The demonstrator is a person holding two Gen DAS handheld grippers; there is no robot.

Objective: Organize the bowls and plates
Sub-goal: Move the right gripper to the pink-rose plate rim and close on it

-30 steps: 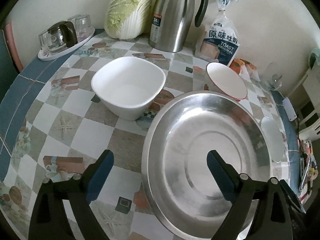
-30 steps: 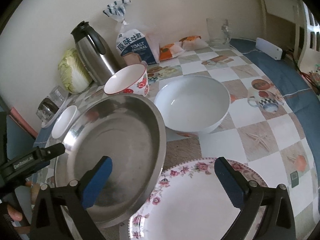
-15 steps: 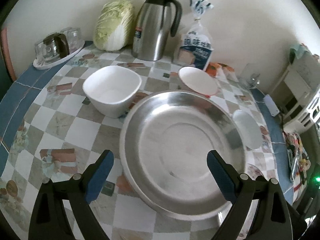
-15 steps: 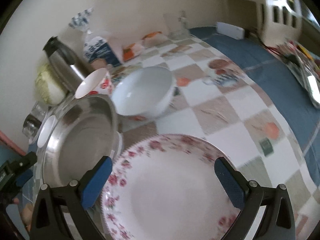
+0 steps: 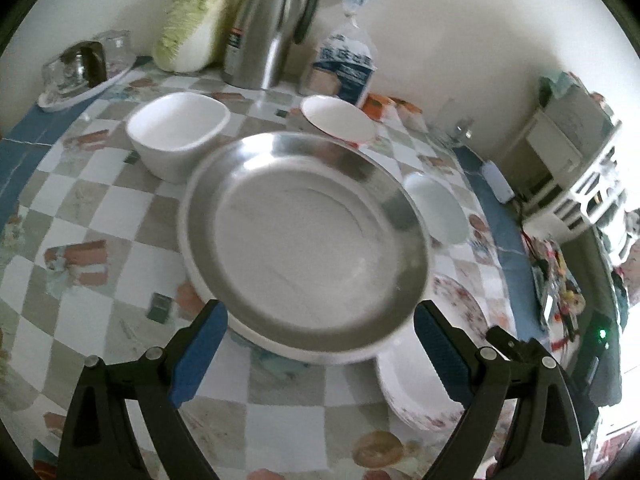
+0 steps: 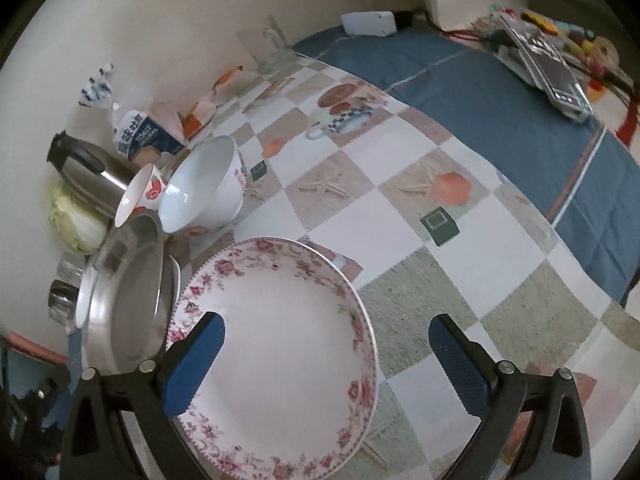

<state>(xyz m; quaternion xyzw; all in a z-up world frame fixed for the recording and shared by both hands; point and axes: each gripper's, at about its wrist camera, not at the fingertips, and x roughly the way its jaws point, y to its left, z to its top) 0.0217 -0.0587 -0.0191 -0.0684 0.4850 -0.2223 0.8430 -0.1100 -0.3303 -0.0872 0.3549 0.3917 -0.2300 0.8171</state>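
A wide steel plate [image 5: 304,240] rests on a white plate whose rim [image 5: 240,328] shows beneath it. My left gripper [image 5: 320,348] hangs open over the steel plate's near edge, holding nothing. Behind it stand a square white bowl [image 5: 178,132], a red-rimmed bowl [image 5: 338,118] and a round white bowl [image 5: 436,208]. A rose-patterned plate [image 6: 276,344] lies under my open right gripper [image 6: 332,364], whose left fingertip [image 6: 200,352] is over the plate. In the right wrist view the steel plate [image 6: 128,292] is at the left, with the round white bowl [image 6: 204,188] and the red-flowered bowl [image 6: 142,192] behind.
Along the wall stand a steel thermos [image 5: 268,28], a cabbage [image 5: 192,28], a bread bag [image 5: 348,64] and a tray of glasses [image 5: 80,72]. A glass mug [image 6: 272,44] is at the back. A remote [image 6: 548,60] lies on the blue cloth border [image 6: 500,92].
My left gripper has pulled back and up from the steel plate, so more of the table shows. My right gripper has swung right, over the rose-patterned plate. Both stay open.
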